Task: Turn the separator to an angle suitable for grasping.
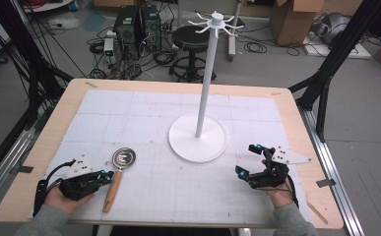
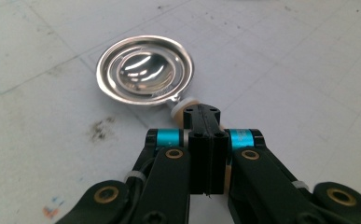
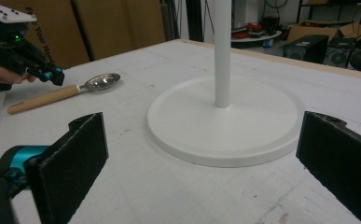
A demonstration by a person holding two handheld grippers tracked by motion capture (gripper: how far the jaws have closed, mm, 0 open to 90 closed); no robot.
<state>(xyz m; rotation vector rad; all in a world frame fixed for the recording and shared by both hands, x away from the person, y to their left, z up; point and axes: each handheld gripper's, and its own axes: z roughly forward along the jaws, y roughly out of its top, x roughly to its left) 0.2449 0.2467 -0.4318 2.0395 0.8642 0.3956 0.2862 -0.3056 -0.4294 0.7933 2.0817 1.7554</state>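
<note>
We see the left gripper (image 1: pixel 104 176) with its 2 jaws pressed together, tips just above the wooden handle of the round steel strainer spoon (image 1: pixel 119 169), not clamping it. The spoon lies flat on the white gridded mat (image 1: pixel 148 123), left of the white hook stand (image 1: pixel 198 137). The right gripper (image 1: pixel 249 160) has its jaws wide apart, holding nothing.

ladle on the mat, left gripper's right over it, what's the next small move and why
Probably open the left gripper and lower it around the wooden handle. Its jaws are shut with nothing between them, just above the handle's top end, and the ladle lies flat on the mat.
</note>
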